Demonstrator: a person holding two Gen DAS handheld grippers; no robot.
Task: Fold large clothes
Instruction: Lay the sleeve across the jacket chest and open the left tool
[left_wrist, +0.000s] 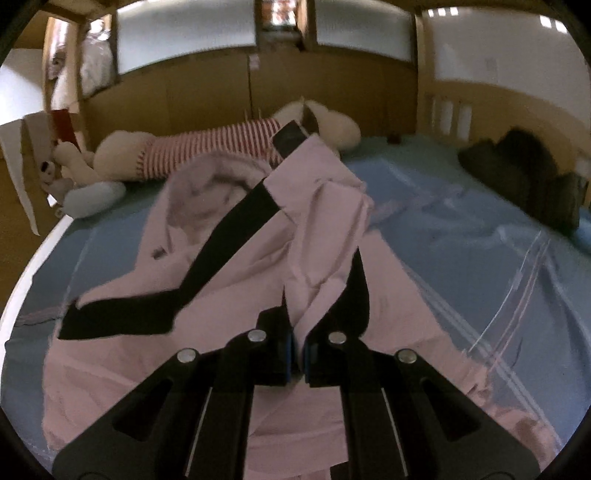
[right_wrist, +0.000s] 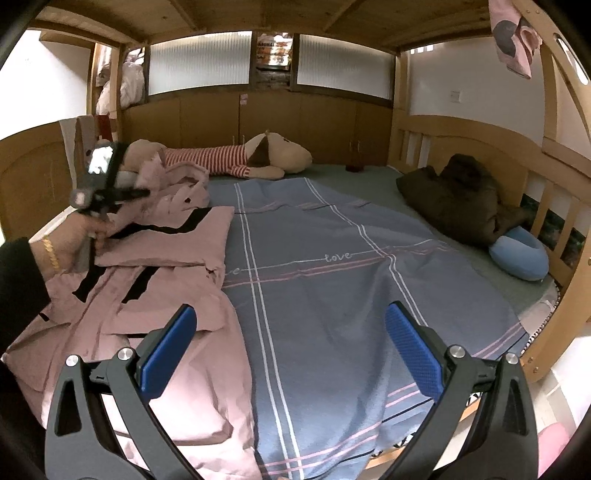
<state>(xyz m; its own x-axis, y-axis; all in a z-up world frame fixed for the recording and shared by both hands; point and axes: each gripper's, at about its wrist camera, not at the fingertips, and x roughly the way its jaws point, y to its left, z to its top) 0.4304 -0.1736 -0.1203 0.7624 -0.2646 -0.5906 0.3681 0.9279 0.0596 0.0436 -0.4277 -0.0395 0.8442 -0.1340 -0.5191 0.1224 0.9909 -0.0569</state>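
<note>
A large pink jacket (right_wrist: 177, 295) with black trim lies on the left side of the bed, over a blue-grey striped sheet (right_wrist: 332, 280). In the left wrist view my left gripper (left_wrist: 297, 354) is shut on a fold of the pink jacket (left_wrist: 229, 236) and lifts it, so the cloth drapes over the fingers. In the right wrist view the left gripper (right_wrist: 142, 192) is held up over the jacket's far part by a hand. My right gripper (right_wrist: 291, 350) is open and empty, low over the near part of the sheet, at the jacket's right edge.
A plush dog in a red striped shirt (right_wrist: 236, 158) lies along the far headboard. A dark brown garment (right_wrist: 458, 195) and a blue neck pillow (right_wrist: 521, 258) sit at the right by the wooden rail (right_wrist: 546, 206). The bunk's wooden frame runs overhead.
</note>
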